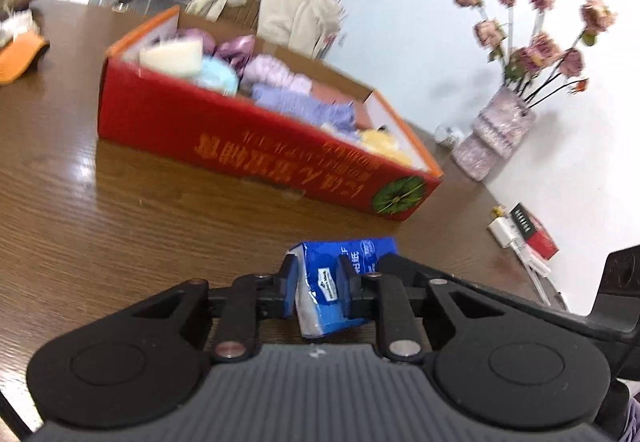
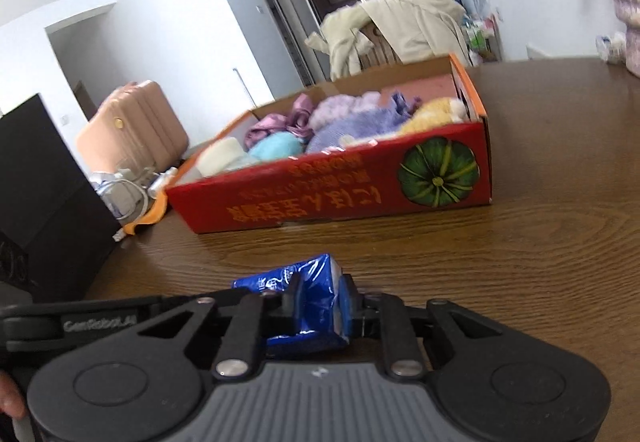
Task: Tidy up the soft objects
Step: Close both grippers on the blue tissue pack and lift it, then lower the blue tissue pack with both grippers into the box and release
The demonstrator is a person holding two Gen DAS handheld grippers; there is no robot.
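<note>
The left tool (image 1: 316,282) is clenched on one end of a blue pack (image 1: 340,274), and the right tool (image 2: 320,294) is clenched on its other end (image 2: 308,298), so the pack's long axis runs across from one tool to the other, just above the counter (image 1: 120,226). White print on the pack is too blurred to read. "GenRobot.AI" shows on the left tool's body in the right wrist view. Ahead of both tools stands an open red box (image 1: 224,137) with upside-down orange writing and a green pumpkin picture, filled with soft pastel items. The counter is brown woodgrain; white walls, a dark door and a vase (image 1: 496,129) of flowers stand beyond.
</note>
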